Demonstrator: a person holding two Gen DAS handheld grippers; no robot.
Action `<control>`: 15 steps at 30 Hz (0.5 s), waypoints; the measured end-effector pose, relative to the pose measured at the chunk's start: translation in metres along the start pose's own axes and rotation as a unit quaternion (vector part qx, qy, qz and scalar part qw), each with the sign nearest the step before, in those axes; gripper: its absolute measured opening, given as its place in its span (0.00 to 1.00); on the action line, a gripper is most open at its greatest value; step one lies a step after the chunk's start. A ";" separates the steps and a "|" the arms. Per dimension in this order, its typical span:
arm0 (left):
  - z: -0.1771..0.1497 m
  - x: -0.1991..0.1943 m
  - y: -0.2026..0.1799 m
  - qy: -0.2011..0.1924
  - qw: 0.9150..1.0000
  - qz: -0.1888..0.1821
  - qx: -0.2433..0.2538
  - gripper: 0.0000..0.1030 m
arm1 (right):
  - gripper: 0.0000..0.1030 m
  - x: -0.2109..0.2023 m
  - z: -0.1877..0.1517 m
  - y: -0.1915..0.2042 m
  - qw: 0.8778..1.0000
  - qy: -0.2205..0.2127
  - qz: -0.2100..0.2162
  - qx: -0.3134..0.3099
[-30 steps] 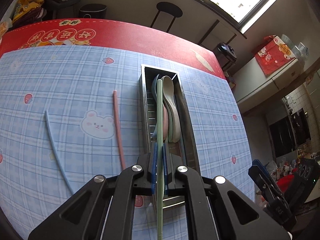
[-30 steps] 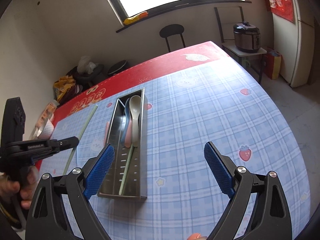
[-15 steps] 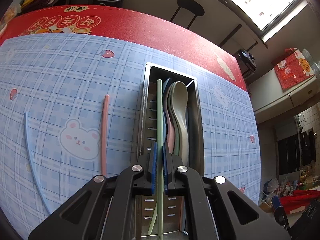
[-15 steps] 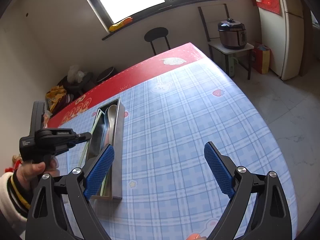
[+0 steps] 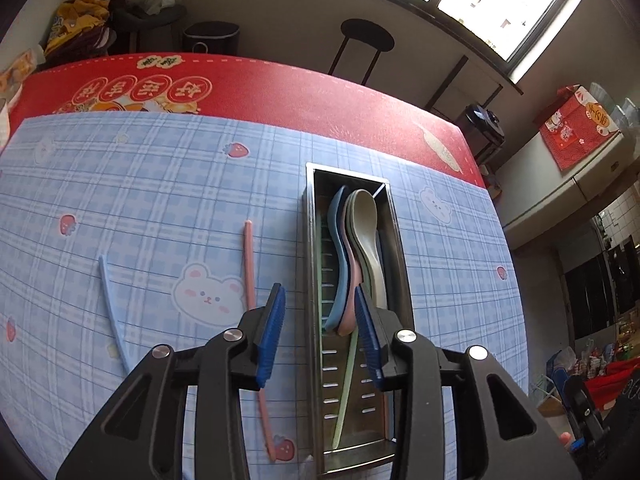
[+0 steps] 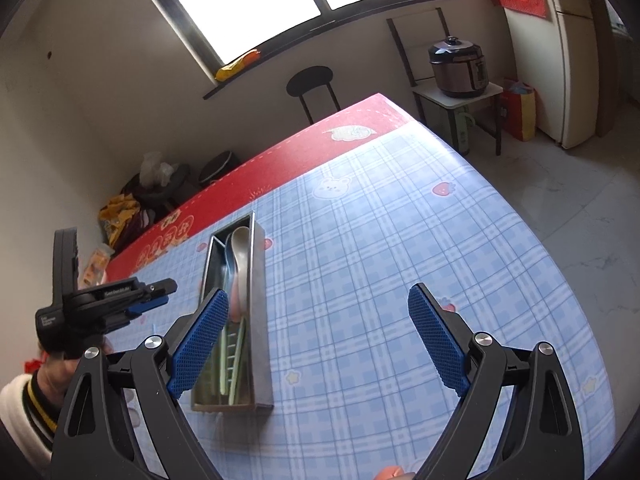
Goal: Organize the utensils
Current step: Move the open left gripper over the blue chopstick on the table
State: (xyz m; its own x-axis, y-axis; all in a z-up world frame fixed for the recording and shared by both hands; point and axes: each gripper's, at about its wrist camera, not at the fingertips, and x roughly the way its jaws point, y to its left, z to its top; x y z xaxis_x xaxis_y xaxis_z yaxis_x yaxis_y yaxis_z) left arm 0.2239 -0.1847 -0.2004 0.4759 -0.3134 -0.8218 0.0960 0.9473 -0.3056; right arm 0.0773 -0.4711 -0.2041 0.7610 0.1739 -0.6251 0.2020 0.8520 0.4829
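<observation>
A long steel utensil tray [image 5: 397, 240] lies on the blue checked tablecloth and holds stacked blue, pink and pale green spoons [image 5: 366, 232]. A green chopstick [image 5: 345, 394] lies loose inside it, slanting toward the near end. My left gripper [image 5: 320, 336] hovers over the tray's near left wall with its jaws opening and nothing between the pads. On the cloth left of the tray lie a pink chopstick [image 5: 249, 272] and a blue chopstick [image 5: 110, 308]. My right gripper [image 6: 318, 344] is wide open and holds nothing, near the tray [image 6: 260, 320]. The right wrist view also shows the left gripper [image 6: 166, 294].
A red cloth band [image 5: 280, 92] runs along the table's far edge. Beyond it stand a black stool [image 5: 366, 36] and a dark bin [image 5: 210, 36]. A rice cooker [image 6: 460, 66] sits on a small stand off the table's right side. A sleeve [image 6: 24, 404] shows at lower left.
The left jaws were shut on the green chopstick and have opened. The chopstick now lies in the tray. The left gripper drew back slightly from the tray.
</observation>
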 end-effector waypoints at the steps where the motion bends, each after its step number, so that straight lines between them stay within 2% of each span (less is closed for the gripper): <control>1: 0.000 -0.010 0.006 -0.010 1.000 -0.003 0.004 0.49 | 0.86 0.000 -0.002 0.005 1.000 -0.002 0.008 0.004; 3: -0.003 -0.032 0.018 -0.033 0.999 -0.012 0.016 0.59 | 0.86 0.001 -0.005 0.017 1.000 0.001 0.020 0.001; 5: -0.009 -0.051 0.031 -0.051 0.998 -0.007 0.030 0.64 | 0.86 0.004 -0.009 0.032 0.999 0.012 0.031 -0.013; 8: -0.017 -0.076 0.052 -0.063 0.997 0.002 0.035 0.75 | 0.86 0.008 -0.015 0.053 0.999 0.018 0.040 -0.027; 10: -0.023 -0.094 0.066 -0.075 0.997 0.000 0.036 0.91 | 0.86 0.010 -0.018 0.066 0.998 0.024 0.052 -0.031; 13: -0.031 -0.119 0.082 -0.096 0.994 0.010 0.041 0.94 | 0.86 0.016 -0.022 0.089 0.996 0.036 0.061 -0.052; 15: -0.035 -0.130 0.090 -0.105 0.993 0.029 0.046 0.94 | 0.86 0.019 -0.024 0.107 0.995 0.036 0.050 -0.075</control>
State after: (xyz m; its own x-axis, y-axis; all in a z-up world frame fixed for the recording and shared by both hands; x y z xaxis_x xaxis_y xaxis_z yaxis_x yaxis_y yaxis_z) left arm 0.1395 -0.0609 -0.1378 0.6540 -0.2467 -0.7151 0.1376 0.9684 -0.2082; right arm 0.0982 -0.3646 -0.1789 0.7255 0.2925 -0.6229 0.0280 0.8919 0.4513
